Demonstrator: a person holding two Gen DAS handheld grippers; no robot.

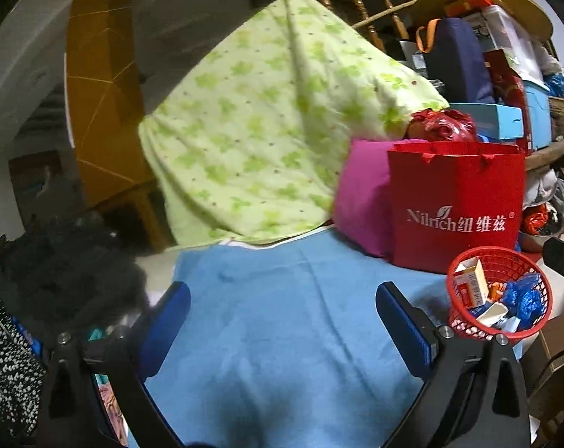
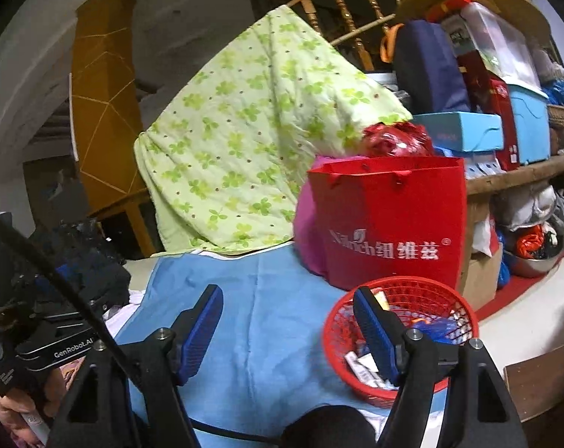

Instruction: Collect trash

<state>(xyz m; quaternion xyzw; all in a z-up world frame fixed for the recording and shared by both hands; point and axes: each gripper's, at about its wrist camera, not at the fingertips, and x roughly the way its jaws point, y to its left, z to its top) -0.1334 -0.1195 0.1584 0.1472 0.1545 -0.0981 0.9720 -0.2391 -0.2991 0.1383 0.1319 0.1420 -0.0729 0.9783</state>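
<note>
Blue bedsheet (image 1: 282,298) under both wide-open, empty hand-held grippers (image 1: 282,306) (image 2: 287,321), upright red trash basket (image 1: 502,261) alongside.

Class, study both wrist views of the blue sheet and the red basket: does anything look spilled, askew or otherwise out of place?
Nothing looks spilled. The trash, a carton and a blue wrapper, sits inside the red basket, which stands upright on the blue sheet. The red bag behind it is upright too. Both the left gripper and right gripper are open and empty.
</note>
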